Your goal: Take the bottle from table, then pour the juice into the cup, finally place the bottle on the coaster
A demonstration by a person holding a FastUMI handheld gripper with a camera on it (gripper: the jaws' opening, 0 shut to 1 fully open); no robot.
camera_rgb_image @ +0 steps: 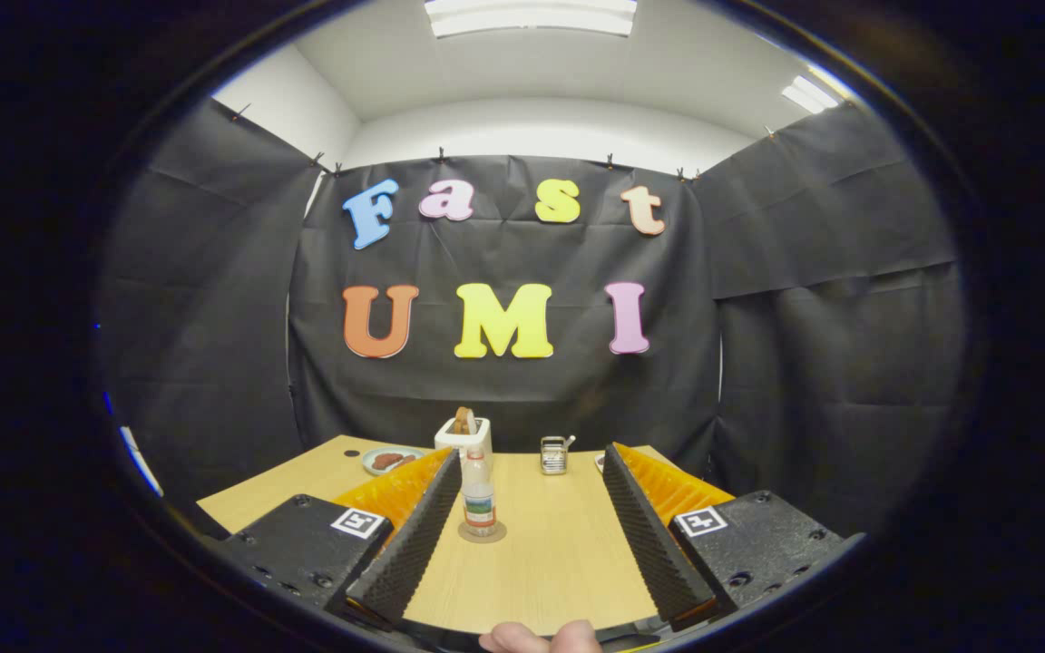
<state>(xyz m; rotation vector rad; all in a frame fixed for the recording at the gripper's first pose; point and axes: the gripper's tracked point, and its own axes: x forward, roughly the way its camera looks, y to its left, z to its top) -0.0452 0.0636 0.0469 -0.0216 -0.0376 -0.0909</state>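
Standing upright on the coaster [483, 532], the bottle [478, 492] lies where we want it; hand-held gripper [530, 526] wide open, empty.

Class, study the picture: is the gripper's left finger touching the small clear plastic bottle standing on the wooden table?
Cannot tell. In the gripper view the small clear plastic bottle stands between the open gripper fingers, hard against the left finger's edge; no gap or contact shows plainly there.

wood table [568, 553], bottle [478, 497] on coaster [483, 532], cup [554, 454]
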